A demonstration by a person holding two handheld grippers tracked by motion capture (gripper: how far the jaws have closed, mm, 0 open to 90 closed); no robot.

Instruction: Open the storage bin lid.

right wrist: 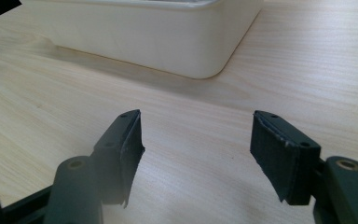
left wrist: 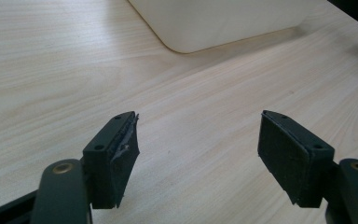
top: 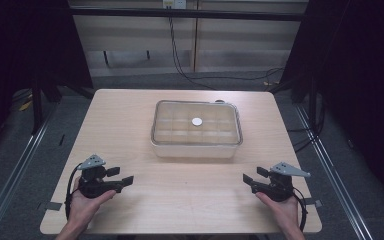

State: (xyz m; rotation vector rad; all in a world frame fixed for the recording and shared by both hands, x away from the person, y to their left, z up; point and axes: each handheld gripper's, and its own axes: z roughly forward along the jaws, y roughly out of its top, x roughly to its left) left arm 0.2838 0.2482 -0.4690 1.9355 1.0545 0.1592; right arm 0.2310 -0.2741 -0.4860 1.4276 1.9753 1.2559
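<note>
A translucent white box (top: pixel 196 129) with a clear lid stands in the middle of the wooden table (top: pixel 130 115); a small round white disc (top: pixel 196 121) lies on top of the lid. My left gripper (top: pixel 121 177) rests near the front left of the table, held by a hand, jaws open and pointing right with nothing between them. My right gripper (top: pixel 251 177) rests at the front right, jaws open and pointing left, also bare. In the left gripper view the box corner (left wrist: pixel 205 23) is ahead of my left gripper (left wrist: pixel 198 142). In the right gripper view the box (right wrist: pixel 158 32) lies ahead of my right gripper (right wrist: pixel 196 140).
Bare wood lies between the two grippers and in front of the box. The table stands on a grey floor with metal rails (top: pixel 10 175) on both sides. Black cables (top: pixel 180 60) trail on the floor behind the table.
</note>
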